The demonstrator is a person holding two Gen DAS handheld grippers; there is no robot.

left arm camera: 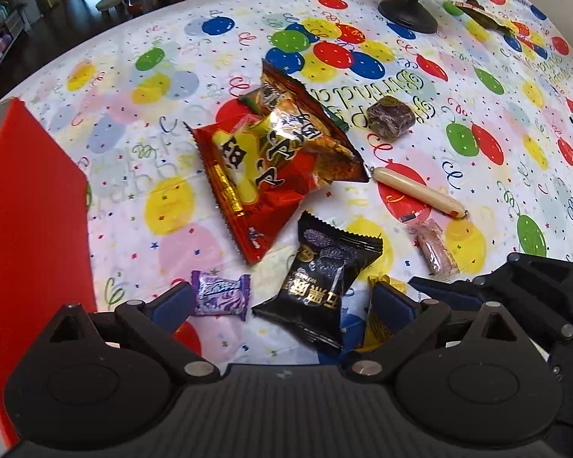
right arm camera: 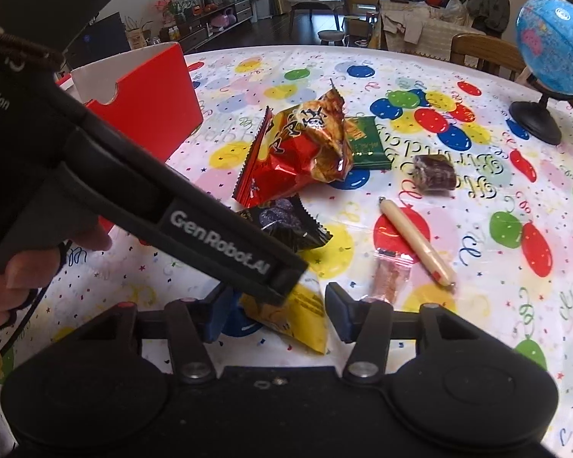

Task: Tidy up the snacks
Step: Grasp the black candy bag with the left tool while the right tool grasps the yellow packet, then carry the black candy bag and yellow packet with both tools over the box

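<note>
Yellow snack packet [right arm camera: 305,316] lies between the parted fingers of the right gripper [right arm camera: 275,315]; whether the pads press it cannot be told. Left gripper [left arm camera: 282,305] stands open over the black sesame packet [left arm camera: 319,286], with the purple candy [left arm camera: 220,295] at 9 o'clock beside its left finger. Red box [right arm camera: 149,110], probably the destination, stands at 10 o'clock beyond the red chip bag [right arm camera: 286,152]. Risk: both tools crowd one spot, so they may collide, or closing jaws may pinch the neighbouring wrapper or balloon tablecloth [right arm camera: 477,229].
</note>
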